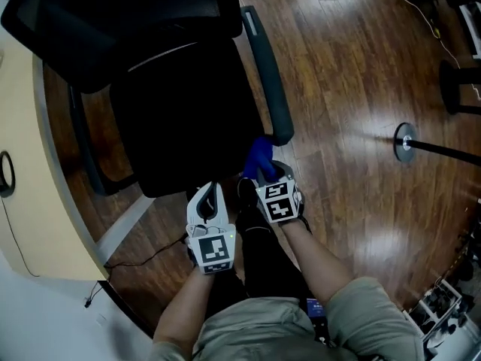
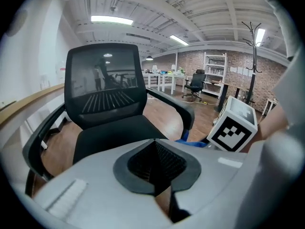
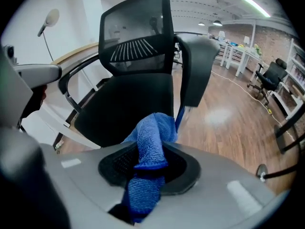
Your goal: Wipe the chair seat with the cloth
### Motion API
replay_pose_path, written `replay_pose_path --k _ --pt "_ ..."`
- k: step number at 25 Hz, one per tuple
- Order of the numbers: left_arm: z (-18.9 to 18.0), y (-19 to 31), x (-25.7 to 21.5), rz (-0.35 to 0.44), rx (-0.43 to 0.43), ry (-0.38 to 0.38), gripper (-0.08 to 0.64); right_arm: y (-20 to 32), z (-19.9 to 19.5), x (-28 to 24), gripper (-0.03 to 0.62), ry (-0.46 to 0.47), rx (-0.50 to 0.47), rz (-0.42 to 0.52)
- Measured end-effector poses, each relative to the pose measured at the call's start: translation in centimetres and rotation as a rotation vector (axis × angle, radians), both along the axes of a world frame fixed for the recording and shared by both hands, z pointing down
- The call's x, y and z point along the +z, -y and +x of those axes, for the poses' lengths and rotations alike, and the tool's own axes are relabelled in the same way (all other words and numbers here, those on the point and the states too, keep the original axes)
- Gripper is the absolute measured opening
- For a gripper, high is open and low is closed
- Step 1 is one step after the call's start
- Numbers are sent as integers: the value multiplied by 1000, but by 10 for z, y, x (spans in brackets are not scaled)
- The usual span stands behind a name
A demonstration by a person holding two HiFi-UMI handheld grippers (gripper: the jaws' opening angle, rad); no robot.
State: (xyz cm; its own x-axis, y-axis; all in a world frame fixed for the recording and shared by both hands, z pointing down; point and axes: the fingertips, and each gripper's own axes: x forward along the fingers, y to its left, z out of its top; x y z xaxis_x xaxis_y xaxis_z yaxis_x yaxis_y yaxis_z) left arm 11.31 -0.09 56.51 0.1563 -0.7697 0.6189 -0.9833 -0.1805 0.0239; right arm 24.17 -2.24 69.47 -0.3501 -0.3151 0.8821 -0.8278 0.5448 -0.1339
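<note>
Right gripper [image 1: 264, 173] is clamped on the blue cloth [image 1: 259, 155], which bunches out ahead of the jaws. Left gripper [image 1: 208, 201] is closed on nothing. Chair seat [image 1: 184, 130] lies ahead-left of the cloth, just off its front-right corner by the armrest [image 1: 269, 81], so the right hand looks best placed.

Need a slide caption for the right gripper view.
Right tongs clamp a blue cloth in front of the black office chair seat.
</note>
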Motion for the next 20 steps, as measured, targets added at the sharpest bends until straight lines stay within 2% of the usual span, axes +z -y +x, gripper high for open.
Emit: replay_pose_path --k 6,10,17,20 --pt "-20 -1 -71 43 -108 3 5 3 -21 -90 101 65 -161 70" --pt "-40 -9 -116 73 -173 -3 5 0 -41 -152 101 105 -229 131" --pt "-93 -53 -179 122 -269 -8 5 -23 -110 -257 103 198 -354 255" --pt "-123 -80 -200 145 -307 -9 5 -38 -153 -291 103 236 -419 297"
